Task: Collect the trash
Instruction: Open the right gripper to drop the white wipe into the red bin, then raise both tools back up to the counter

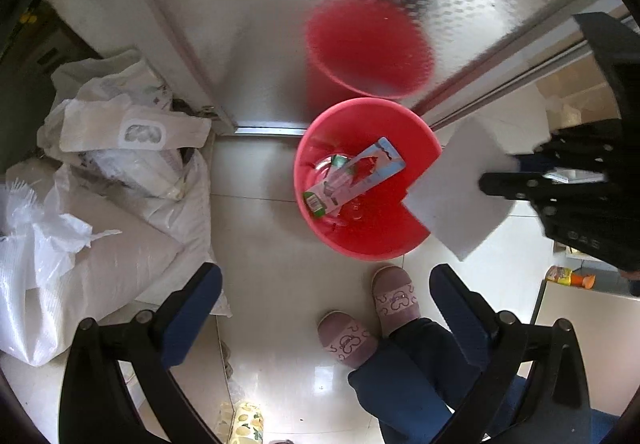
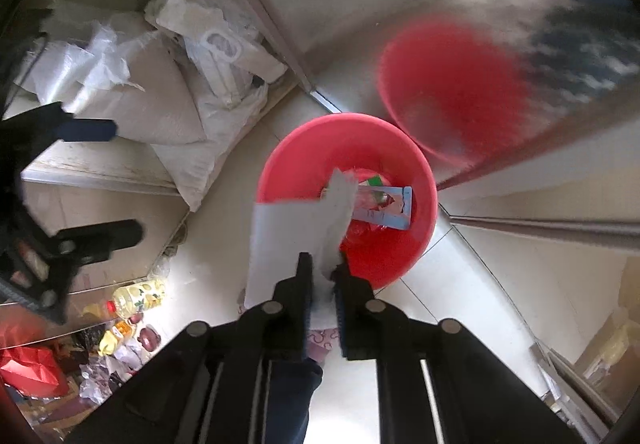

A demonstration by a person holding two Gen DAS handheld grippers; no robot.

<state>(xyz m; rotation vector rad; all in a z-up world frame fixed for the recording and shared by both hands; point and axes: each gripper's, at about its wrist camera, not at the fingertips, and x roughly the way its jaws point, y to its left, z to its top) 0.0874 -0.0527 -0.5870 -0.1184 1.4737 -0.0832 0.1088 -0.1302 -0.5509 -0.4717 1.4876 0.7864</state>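
Our right gripper [image 2: 322, 276] pinches a white paper tissue [image 2: 292, 240] above the near rim of the round red plastic bin [image 2: 416, 244]. Our left gripper [image 1: 324, 304] hangs wide apart, empty. Inside the bin lies a blue-and-white card package [image 1: 360, 174].

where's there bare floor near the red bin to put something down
Bare tile lies between the red bin and the white sacks, and ahead of the slippers. The sack corner is crowded; the bin already holds packaging.
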